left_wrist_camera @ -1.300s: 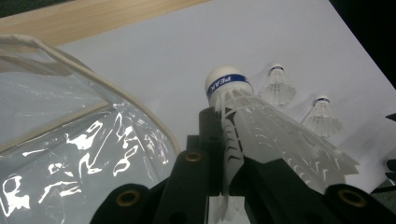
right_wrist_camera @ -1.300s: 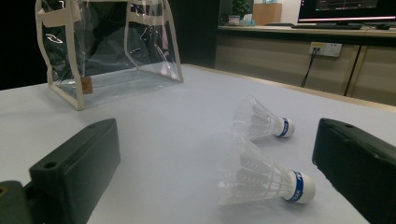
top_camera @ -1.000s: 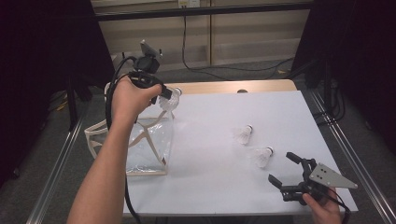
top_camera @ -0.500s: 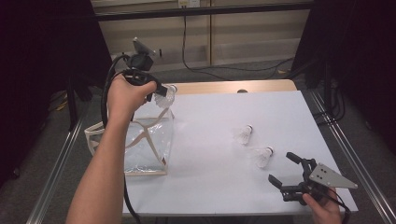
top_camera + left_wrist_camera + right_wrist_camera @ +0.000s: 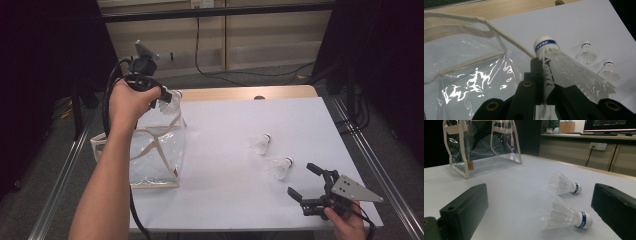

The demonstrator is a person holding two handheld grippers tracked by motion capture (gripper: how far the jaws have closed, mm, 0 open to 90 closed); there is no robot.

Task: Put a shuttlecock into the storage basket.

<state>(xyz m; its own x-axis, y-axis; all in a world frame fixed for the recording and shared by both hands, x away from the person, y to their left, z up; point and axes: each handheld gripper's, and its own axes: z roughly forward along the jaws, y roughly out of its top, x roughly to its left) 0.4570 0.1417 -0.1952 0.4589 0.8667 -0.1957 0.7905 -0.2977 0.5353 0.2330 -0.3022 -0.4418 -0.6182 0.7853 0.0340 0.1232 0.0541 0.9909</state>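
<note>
My left gripper is up above the far left corner of the table, its jaws clamped on the feathered skirt of a white plastic shuttlecock. In the left gripper view the cork with its blue band points up and away from me, and the lower end of the skirt is hidden behind the jaws. From the high view this shuttlecock is a small pale blur just over the open top of the clear plastic bag; whether it touches the rim I cannot tell.

The bag, with cream fabric edging, stands at the left edge of the table. Its walls glare so much that what lies inside is hard to make out (in the left gripper view I see creased film and reflections).

My right gripper is low at the near right corner, jaws wide apart with nothing between them. In the right gripper view the jaws are cut off by the bottom and right borders.

Two more shuttlecocks lie on their sides on the right half of the table: the nearer shuttlecock just ahead of my right jaws, the farther shuttlecock close behind it, apart from it. Both are well apart from the bag.
</note>
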